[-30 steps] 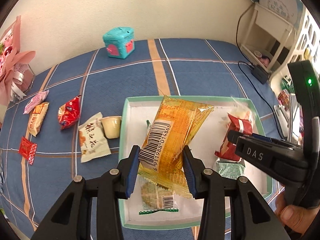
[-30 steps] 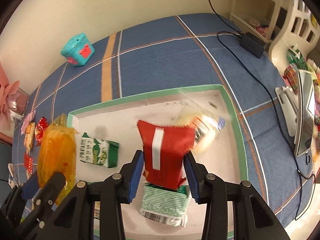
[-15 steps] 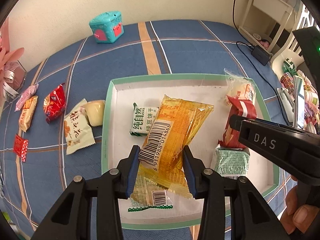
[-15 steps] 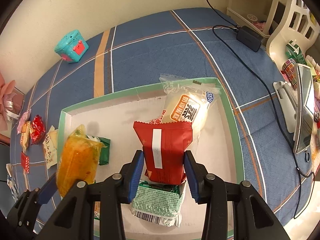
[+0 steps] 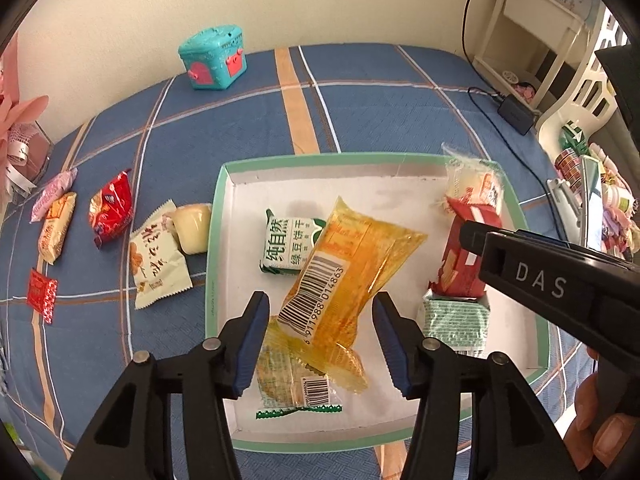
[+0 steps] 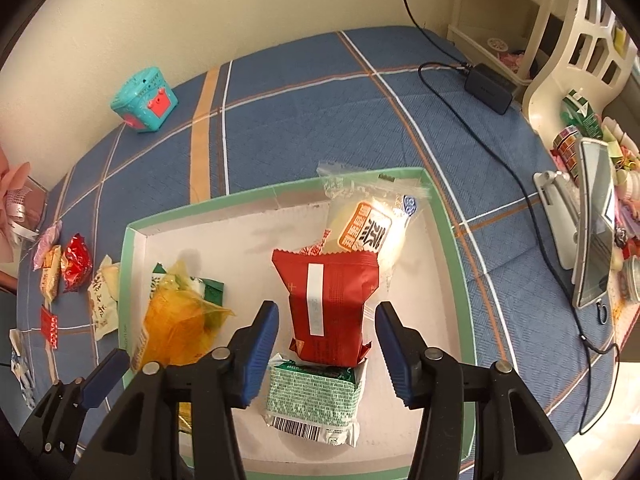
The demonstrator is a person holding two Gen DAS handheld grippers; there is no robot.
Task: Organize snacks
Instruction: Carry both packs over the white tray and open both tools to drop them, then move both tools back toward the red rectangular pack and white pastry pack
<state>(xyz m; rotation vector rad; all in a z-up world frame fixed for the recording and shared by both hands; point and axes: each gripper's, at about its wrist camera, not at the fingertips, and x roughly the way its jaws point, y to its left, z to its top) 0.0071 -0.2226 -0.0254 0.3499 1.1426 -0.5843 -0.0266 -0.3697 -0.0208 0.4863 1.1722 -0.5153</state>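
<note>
A green-rimmed white tray (image 5: 212, 264) lies on the blue plaid cloth. My left gripper (image 5: 322, 344) hangs over its near side, jaws opening. An orange barcoded packet (image 5: 352, 264) lies between the pads without touching them, resting on a green-and-white packet (image 5: 286, 246) and a clear cracker packet (image 5: 292, 384). My right gripper (image 6: 326, 352) is opening too. A red packet (image 6: 328, 300) stands free between its pads, leaning on a green-patterned packet (image 6: 316, 396) and a white bun packet (image 6: 368, 232) inside the tray (image 6: 444, 240).
Several loose snacks lie on the cloth left of the tray: a white packet (image 5: 158, 260), a cream cup (image 5: 194, 222), a red packet (image 5: 112, 208) and smaller ones. A teal toy box (image 5: 214, 58) stands at the back. A cable and adapter (image 6: 486, 84) and a phone stand (image 6: 592, 240) are at the right.
Both grippers were shut on their packets. Their jaws have now parted, and the orange and red packets rest loose in the tray.
</note>
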